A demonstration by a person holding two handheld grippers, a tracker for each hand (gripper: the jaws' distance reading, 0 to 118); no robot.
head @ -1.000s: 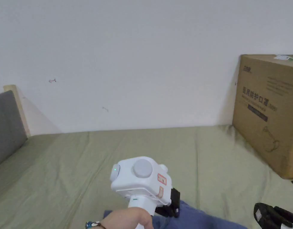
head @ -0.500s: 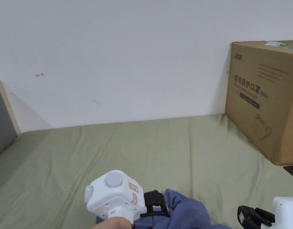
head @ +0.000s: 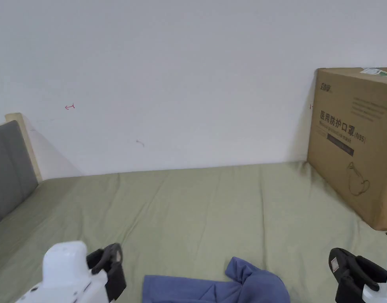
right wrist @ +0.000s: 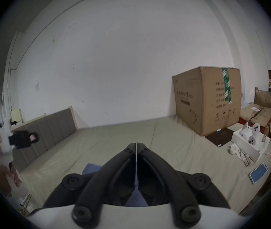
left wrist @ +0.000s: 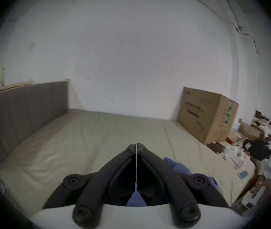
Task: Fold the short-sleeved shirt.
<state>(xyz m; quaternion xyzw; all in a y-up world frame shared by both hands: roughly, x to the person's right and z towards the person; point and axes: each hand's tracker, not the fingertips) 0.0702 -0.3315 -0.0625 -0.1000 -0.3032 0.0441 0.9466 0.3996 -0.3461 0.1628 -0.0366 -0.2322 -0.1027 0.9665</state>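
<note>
**Blue shirt lay between two closed grippers on the bed**

On the olive-green bed sheet (head: 212, 205), the blue short-sleeved shirt (head: 216, 287) lay at the near edge of the head view, between the two grippers and touching neither. The left gripper (head: 109, 264) hung to the shirt's left, clear of the cloth, and the right gripper (head: 352, 272) sat well apart on its right. In the left gripper view that gripper's own jaws were clenched tip to tip with nothing between them, the shirt showing just beyond and below on their right side. In the right gripper view the right gripper's jaws were likewise pressed together on nothing, with blue cloth showing behind and under them.

The lower part of the shirt was cut off by the frame in the head view, so its full outline could not be made out. Both gripper views hid most of the garment behind the black jaws. The left gripper was blurred where it showed at the left edge of the right gripper view.

The shirt looked soft and matte, lying mostly flat with a bunched, raised lump at its right end. The sheet carried long shallow creases. A grey padded headboard (head: 9, 169) stood at the left, and a large brown cardboard box (head: 354, 150) rested on the bed against the plain white wall (head: 180, 71).
</note>
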